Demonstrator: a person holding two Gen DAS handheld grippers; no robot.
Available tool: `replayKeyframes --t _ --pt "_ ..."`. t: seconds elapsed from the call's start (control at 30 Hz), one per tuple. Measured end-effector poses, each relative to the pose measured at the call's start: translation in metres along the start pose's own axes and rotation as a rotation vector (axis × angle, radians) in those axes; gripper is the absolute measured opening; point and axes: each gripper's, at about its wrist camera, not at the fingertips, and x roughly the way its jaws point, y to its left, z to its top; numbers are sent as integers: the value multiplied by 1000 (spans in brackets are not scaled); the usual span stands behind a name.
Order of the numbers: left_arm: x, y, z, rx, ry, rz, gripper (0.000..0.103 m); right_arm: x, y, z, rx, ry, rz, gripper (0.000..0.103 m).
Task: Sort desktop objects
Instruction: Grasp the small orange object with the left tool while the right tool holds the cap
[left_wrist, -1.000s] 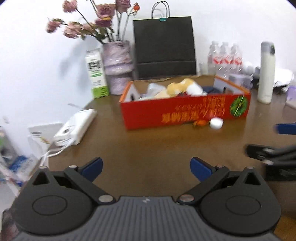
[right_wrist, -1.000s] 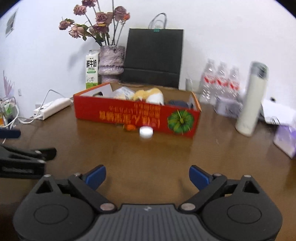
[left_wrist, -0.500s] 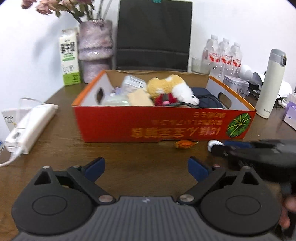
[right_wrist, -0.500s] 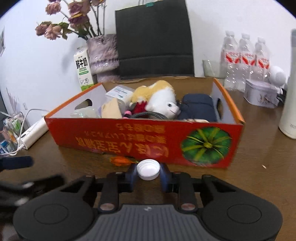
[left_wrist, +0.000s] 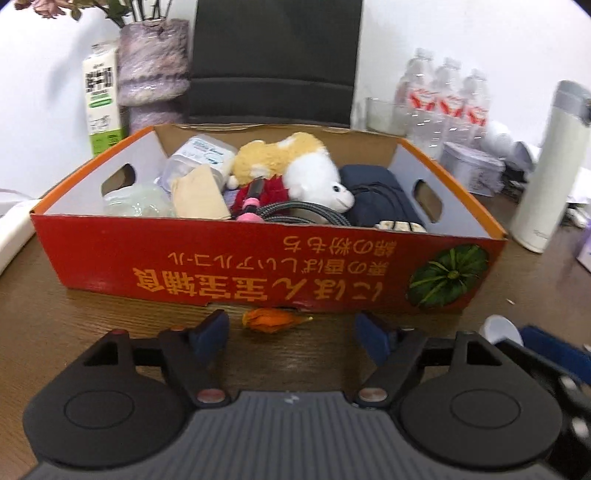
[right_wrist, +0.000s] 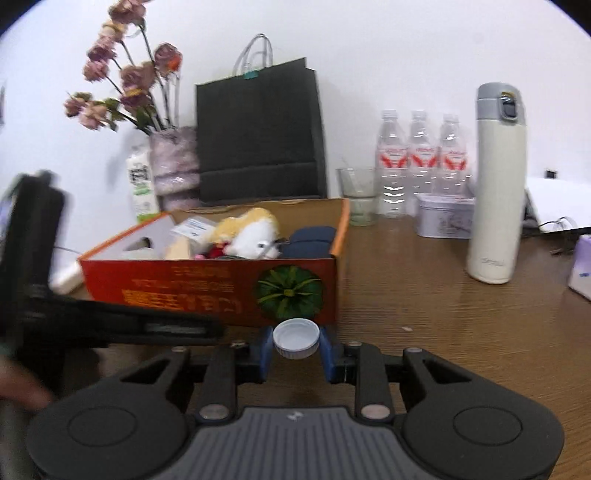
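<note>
Our right tool (right_wrist: 296, 350) pinches the white bottle cap (right_wrist: 296, 338); the red box (right_wrist: 221, 284) lies just beyond at 11 o'clock. Our left tool (left_wrist: 291, 334), fingers wide apart, faces the orange dried flower (left_wrist: 271, 319) at 12 o'clock on the table (right_wrist: 461, 325), long axis crosswise.

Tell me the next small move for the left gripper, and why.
Probably ease the left gripper forward and close on the orange flower: its jaws stand open either side of it, and it lies on the table in front of the red box.
</note>
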Motion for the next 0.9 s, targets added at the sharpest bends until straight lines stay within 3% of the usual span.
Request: replayKeyframes --t 0.07,0.2,0.3,0.6,0.9 --pt "2 -8 0 12 -5 47 66 2 -2 1 11 12 -17 26" --pt "2 -11 0 0 -15 66 60 -3 -3 1 22 7 -23 26" --pt "0 -14 -1 25 -24 45 43 -5 -1 1 12 0 -22 26" --pt "-9 -7 -6 57 -17 22 43 -4 3 -2 -7 5 -16 26" --pt "-73 18 -49 82 -93 -9 42 -10 3 0 -26 -32 -26 26"
